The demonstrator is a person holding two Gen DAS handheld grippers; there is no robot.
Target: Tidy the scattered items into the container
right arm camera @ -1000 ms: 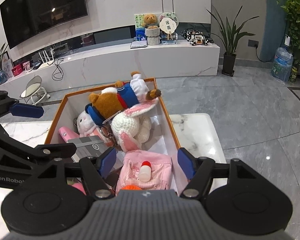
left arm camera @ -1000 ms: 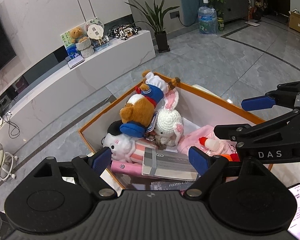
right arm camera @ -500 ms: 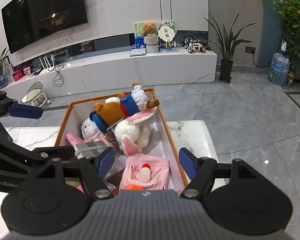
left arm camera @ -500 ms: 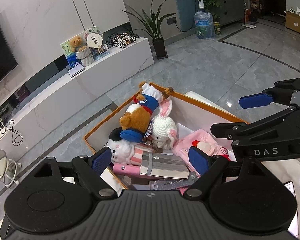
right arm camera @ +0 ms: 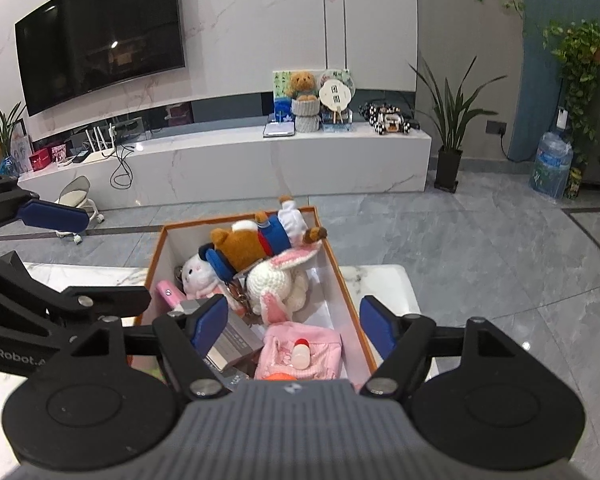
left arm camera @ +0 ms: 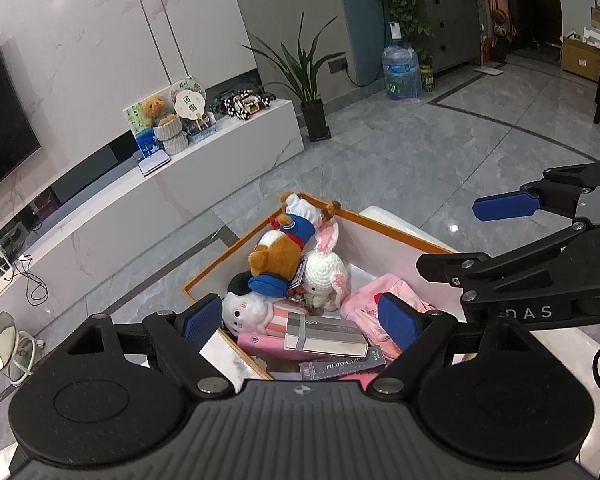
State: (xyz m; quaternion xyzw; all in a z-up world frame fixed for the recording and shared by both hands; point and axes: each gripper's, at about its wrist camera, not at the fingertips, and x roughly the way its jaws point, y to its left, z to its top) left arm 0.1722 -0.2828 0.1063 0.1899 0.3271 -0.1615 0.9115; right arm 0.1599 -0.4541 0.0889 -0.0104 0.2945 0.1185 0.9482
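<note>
Hovering above the box [right arm camera: 342, 280] with both tools empty: left gripper [left arm camera: 300, 318] spread wide, nothing between the blue pads; right gripper [right arm camera: 288, 326] also spread wide and holding nothing. Packed inside the orange-rimmed box already: bear [right arm camera: 248, 246] in blue jacket lying on top, crochet rabbit [right arm camera: 276, 280] under it, white plush [left arm camera: 246, 310] at the side, pink pouch [right arm camera: 302, 354] with small bottle [right arm camera: 301, 354] on it, grey case [left arm camera: 324, 334], pink case [left arm camera: 260, 344] and a dark card box [left arm camera: 342, 362] near the front. Judging from this, tidying looks finished or almost finished, since no loose item can be seen on the table [right arm camera: 384, 280]; parts of the table near the person are hidden behind the gripper bodies, so cannot say for certain. Next, probably: checking the hidden part of the table for a leftover thing and, if 1 is found, closing on it and dropping it in a free corner; otherwise pressing down the bear, which sits at rim height and reaches over the far edge. Standing on a white marble-look table, box close to the front. Around: grey tiled floor [right arm camera: 480, 240], long white TV bench [right arm camera: 260, 160] with a small teddy, a fan and a toy car on it, big black TV [right arm camera: 100, 40] on the wall, 1 potted plant [right arm camera: 450, 128], water bottle [right arm camera: 552, 168] by the blue wall.
</note>
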